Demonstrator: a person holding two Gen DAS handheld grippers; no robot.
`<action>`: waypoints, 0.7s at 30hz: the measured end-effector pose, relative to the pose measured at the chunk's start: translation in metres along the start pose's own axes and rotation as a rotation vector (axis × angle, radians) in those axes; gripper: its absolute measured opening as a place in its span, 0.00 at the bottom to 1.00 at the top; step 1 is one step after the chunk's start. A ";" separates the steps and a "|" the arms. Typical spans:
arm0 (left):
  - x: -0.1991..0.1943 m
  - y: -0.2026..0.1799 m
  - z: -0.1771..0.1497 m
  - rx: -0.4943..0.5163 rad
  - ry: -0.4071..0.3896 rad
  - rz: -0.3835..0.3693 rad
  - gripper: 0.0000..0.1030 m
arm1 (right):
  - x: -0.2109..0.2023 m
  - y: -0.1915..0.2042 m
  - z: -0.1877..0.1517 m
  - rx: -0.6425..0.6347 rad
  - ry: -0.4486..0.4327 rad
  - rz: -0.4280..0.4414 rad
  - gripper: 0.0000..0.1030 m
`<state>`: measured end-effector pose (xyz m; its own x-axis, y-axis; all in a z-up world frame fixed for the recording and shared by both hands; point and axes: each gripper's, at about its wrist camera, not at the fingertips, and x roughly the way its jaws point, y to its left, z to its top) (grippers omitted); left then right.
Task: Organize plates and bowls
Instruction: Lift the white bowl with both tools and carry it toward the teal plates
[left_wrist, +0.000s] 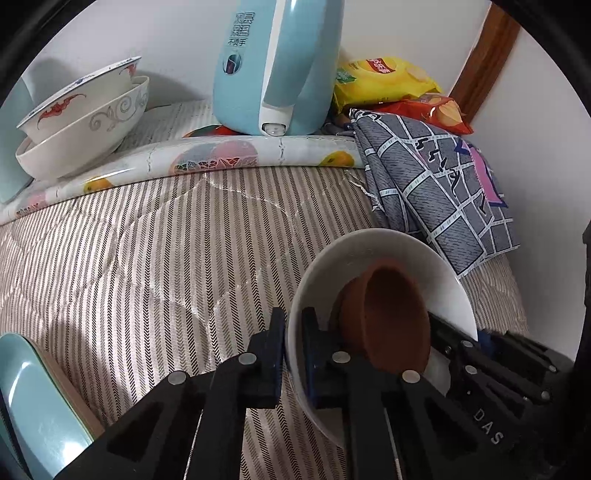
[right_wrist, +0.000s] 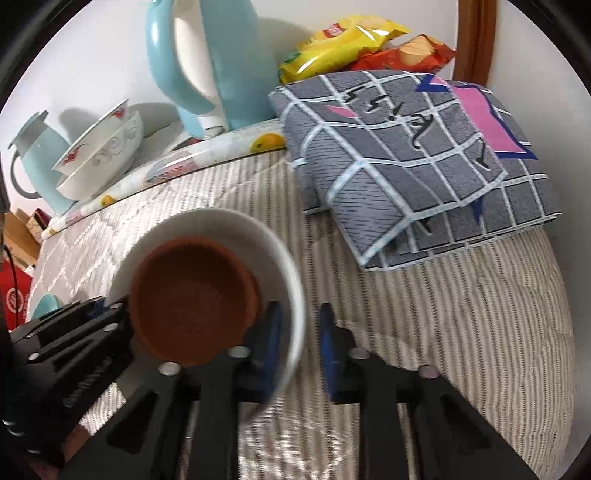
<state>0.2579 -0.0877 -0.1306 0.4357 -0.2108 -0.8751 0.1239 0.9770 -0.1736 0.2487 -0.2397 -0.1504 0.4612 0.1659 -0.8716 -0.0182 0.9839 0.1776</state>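
Left tool (left_wrist: 293, 354) pinches the round white ceramic bowl's (left_wrist: 373, 247) rim; right tool (right_wrist: 299, 347) straddles its opposite rim, fingers apart; brown clay dish (right_wrist: 192, 291) inside.

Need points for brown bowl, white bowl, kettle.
brown bowl (right_wrist: 192, 302), right wrist view, inside bottom.
white bowl (left_wrist: 369, 247), left wrist view, far inner wall.
kettle (left_wrist: 240, 107), left wrist view, blue body below label.

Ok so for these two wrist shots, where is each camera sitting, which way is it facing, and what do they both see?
Left wrist: rides the left gripper, facing along its fingers across the striped bedding toward the blue kettle; the fingers pinch the white bowl rim.
Right wrist: rides the right gripper, facing the folded grey cloth; its fingers straddle the bowl's opposite rim with a gap.
Shared: white bowl holding the brown bowl, kettle, stacked patterned bowls, each other's gripper.
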 end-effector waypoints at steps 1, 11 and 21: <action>0.000 0.001 0.000 -0.004 0.002 -0.005 0.10 | 0.000 0.001 0.000 0.002 0.000 -0.006 0.11; -0.005 -0.005 -0.008 0.015 0.003 0.016 0.09 | -0.006 0.000 -0.006 0.033 0.005 -0.001 0.11; -0.016 -0.011 -0.027 0.035 0.008 0.016 0.09 | -0.017 -0.004 -0.029 0.049 0.006 -0.003 0.11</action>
<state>0.2251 -0.0944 -0.1266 0.4305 -0.1949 -0.8813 0.1481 0.9784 -0.1441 0.2150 -0.2440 -0.1499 0.4560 0.1633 -0.8749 0.0265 0.9801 0.1967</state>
